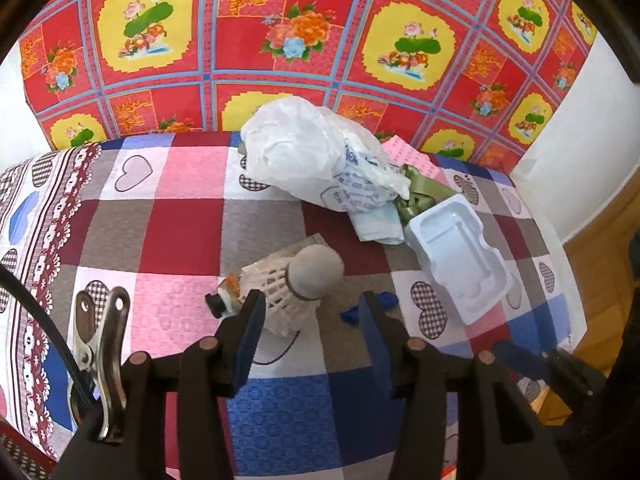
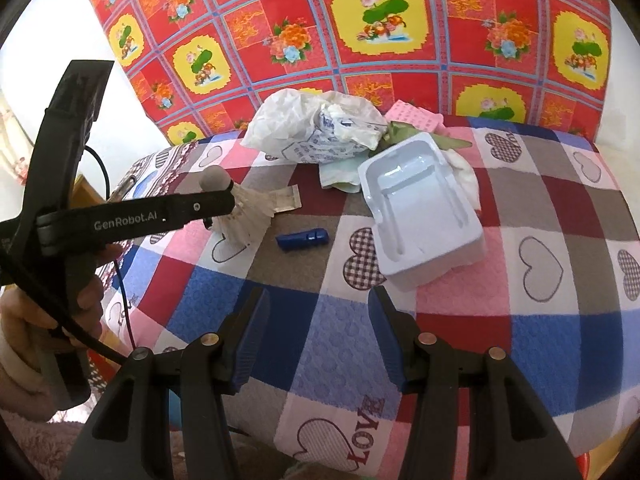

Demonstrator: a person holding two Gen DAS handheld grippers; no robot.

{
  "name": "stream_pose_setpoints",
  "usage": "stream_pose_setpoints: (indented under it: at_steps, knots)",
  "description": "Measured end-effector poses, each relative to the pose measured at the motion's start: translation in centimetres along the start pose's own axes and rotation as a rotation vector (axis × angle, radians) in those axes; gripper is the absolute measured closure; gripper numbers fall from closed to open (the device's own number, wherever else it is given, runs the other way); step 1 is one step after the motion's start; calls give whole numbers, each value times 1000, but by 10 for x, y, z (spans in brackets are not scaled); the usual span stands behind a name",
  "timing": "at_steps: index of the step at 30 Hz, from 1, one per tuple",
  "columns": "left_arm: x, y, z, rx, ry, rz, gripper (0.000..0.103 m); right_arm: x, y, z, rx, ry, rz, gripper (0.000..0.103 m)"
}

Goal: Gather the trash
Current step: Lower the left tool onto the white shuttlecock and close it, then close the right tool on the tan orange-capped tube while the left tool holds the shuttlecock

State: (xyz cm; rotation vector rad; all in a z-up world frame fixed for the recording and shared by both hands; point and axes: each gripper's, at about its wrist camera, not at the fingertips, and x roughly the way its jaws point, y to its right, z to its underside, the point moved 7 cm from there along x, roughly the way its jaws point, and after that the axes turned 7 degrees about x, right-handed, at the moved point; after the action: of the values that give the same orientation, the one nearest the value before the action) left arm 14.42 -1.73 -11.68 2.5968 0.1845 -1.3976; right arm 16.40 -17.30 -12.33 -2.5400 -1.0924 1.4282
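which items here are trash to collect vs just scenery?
Trash, by the look of it:
shuttlecock
plastic bag
plastic tray
blue clip
green ribbon
pink card
small bottle

Just there:
checked cover
red floral cloth
metal clamp

Left gripper is nearest the shuttlecock; right gripper is empty.

You are looking at a raised surface wearing a quilted patchwork cover of red, pink, blue, grey and white squares with heart outlines, and a patch near you is spelling LOVE in the right wrist view. Behind it a red cloth with yellow floral panels and blue grid lines is standing upright against a plain white wall. A strip of orange-brown wooden floor is showing at the right edge, and soft, even daylight is falling over everything.
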Motion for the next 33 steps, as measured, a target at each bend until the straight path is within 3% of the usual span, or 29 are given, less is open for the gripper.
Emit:
stream_pose_setpoints:
  at_steps: [14,16,19,26,33]
  knots:
    - [27,-5,-11,36,30,26,53,-1,-4,5,27,-1,53,51]
    - [27,-5,-11,39,37,43,61,-3,-3,6,36,2,68,50]
    - [23,-3,-13,54,48,67,66,-4,-3,5,48,10,77,50]
    - [8,-8,-15,66,61,109,66,-2,-16,1,51,21,77,50]
    - [-12,-37,-14,43,47,66,66,9,-37,-2,40,8,57,51]
